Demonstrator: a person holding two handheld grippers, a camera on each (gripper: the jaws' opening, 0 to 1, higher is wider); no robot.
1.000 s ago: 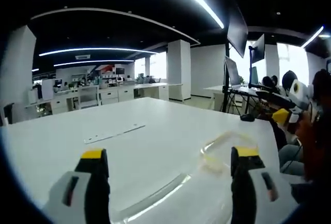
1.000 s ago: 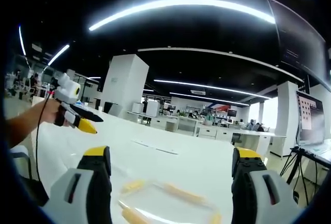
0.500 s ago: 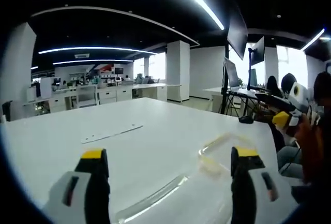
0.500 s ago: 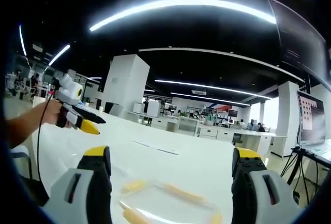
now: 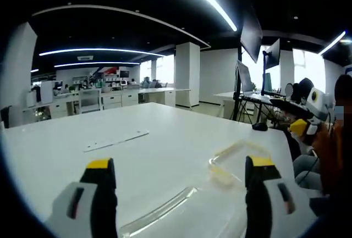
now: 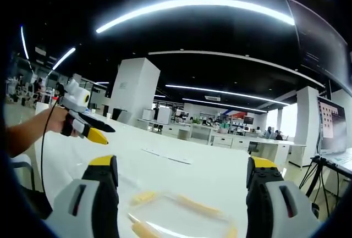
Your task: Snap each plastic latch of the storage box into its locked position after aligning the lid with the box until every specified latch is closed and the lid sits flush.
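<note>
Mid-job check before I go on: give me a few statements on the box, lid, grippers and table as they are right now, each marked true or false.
1. The left gripper is open with nothing between its jaws. True.
2. The right gripper is clamped on a yellow latch. False: it is open and holds nothing.
3. The clear storage box lies on the white table, its yellow latches visible. True.
4. A thin flat strip lies on the table beyond the box. True.
5. The left gripper rests on the lid. False: in the right gripper view it is held in the air above the table.
</note>
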